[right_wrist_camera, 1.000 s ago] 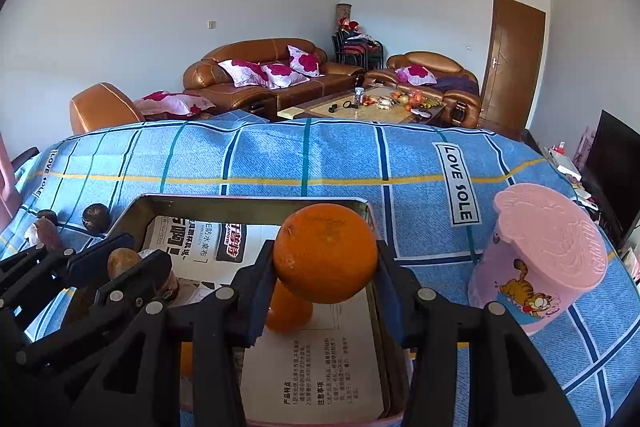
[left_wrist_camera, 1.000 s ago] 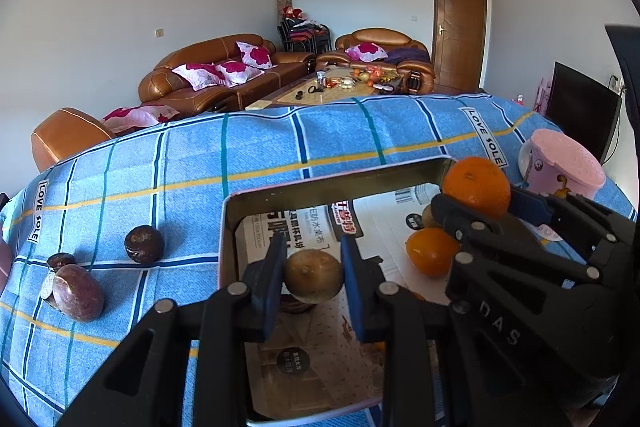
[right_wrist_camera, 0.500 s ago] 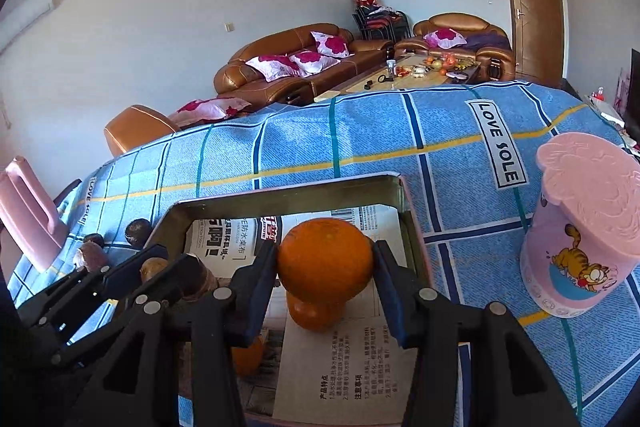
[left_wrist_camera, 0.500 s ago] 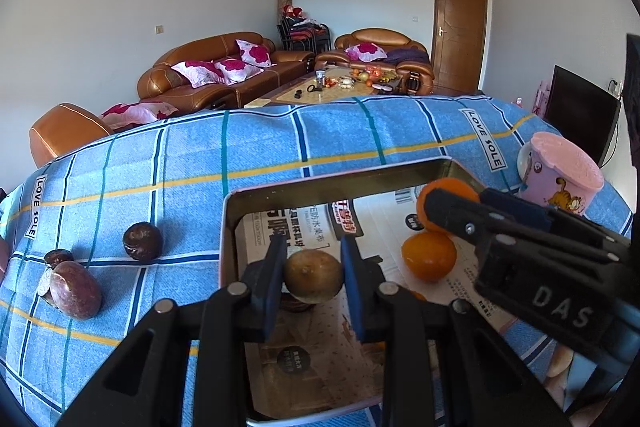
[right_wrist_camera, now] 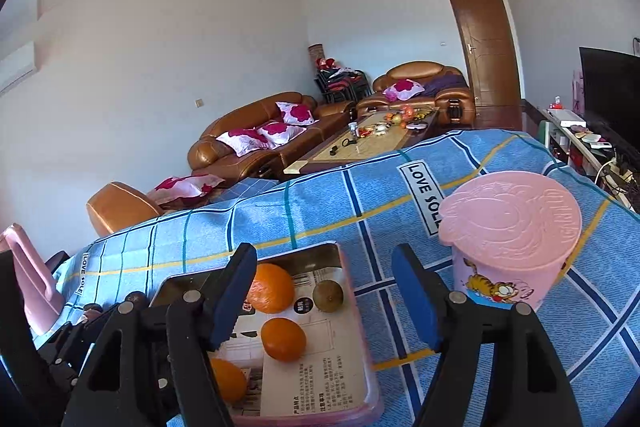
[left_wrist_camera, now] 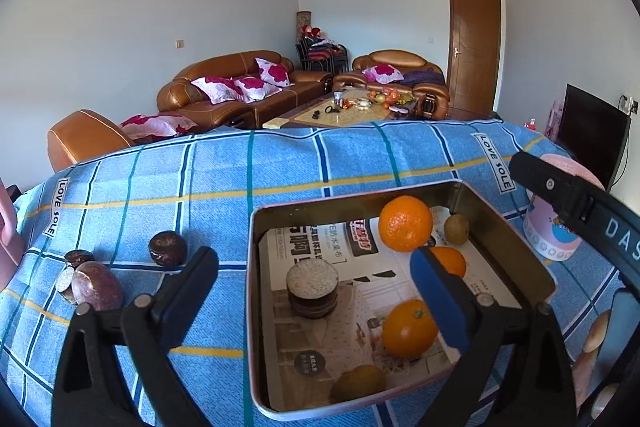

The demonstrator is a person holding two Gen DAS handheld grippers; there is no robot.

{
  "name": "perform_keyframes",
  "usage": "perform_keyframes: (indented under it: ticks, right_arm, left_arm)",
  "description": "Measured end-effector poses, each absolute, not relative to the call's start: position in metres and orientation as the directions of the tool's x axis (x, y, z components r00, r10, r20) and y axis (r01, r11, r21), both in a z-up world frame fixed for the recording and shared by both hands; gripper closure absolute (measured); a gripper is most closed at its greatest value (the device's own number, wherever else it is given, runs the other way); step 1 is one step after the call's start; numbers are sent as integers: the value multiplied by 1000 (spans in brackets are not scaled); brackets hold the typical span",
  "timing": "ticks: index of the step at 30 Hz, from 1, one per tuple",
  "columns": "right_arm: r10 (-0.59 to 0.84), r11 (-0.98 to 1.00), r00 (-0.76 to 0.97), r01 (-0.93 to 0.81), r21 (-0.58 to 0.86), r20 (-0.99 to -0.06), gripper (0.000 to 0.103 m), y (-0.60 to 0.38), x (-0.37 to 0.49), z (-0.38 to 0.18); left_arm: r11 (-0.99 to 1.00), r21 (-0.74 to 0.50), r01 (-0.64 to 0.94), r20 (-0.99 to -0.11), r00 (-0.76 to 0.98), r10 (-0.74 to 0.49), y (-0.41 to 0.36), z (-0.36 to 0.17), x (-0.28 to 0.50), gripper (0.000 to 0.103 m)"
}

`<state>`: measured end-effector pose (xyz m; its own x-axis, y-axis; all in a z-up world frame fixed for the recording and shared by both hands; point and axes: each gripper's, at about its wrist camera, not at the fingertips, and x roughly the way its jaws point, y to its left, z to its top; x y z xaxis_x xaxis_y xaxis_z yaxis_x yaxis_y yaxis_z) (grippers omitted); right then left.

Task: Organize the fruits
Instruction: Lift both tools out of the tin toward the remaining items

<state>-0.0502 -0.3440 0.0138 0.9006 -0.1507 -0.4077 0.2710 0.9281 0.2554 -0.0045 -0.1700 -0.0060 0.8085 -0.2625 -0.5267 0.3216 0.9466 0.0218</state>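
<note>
Setting: living room with white walls, brown leather sofas (left_wrist_camera: 236, 87) and a brown wooden door (left_wrist_camera: 474, 51) at the back; a blue checked tablecloth (left_wrist_camera: 280, 163) printed "LOVE SOLE" covers the tabletop in front.
Left gripper (left_wrist_camera: 316, 287): jaws spread wide, holding nothing; it hovers over the near left part of the shallow metal tray (left_wrist_camera: 256, 219), its blue-padded right finger above the oranges.
Right gripper (right_wrist_camera: 324, 291): jaws wide apart and empty; it hangs tilted over the tray's right edge (right_wrist_camera: 352, 291), with the left gripper's black frame at the lower left of its view.
Tray lining: printed newspaper (left_wrist_camera: 320, 239) across the tray floor.
Oranges: three round oranges lie in the tray's right half, one near the far edge (left_wrist_camera: 405, 223), one behind the blue pad (left_wrist_camera: 452, 261), one toward the near edge (left_wrist_camera: 408, 327).
Kiwis: a brown-green kiwi (left_wrist_camera: 456, 229) sits in the far right corner, just beside the far orange; another brownish fruit (left_wrist_camera: 358, 383) lies at the near edge.
Cut fruit: a dark round fruit with a flat pale cut top (left_wrist_camera: 313, 287) stands left of centre in the tray.
Left of tray: dark purple passion fruits on the cloth, one alone (left_wrist_camera: 168, 247), a cluster (left_wrist_camera: 90, 281) nearer the tabletop's left edge.
Right of tray: pink plastic tub with a cartoon-cat print and pink lid (right_wrist_camera: 508, 239), standing apart from the tray.
</note>
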Motion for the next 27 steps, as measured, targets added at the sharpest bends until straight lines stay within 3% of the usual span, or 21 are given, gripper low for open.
perform_keyframes:
  ticks: [6, 10, 27]
  right_arm:
    - [-245, 929, 907, 321, 183, -343, 31, -336, -57, 15]
    - [-285, 933, 915, 333, 136, -286, 20, -327, -63, 17]
    - [-335, 922, 900, 374, 97, -278, 20, -312, -79, 17]
  left_arm:
    - [950, 0, 314, -493, 826, -273, -162, -2, -9, 0]
    - [958, 43, 283, -471, 851, -231, -161, 0, -11, 0]
    - [968, 73, 240, -433, 882, -186, -142, 2, -20, 0]
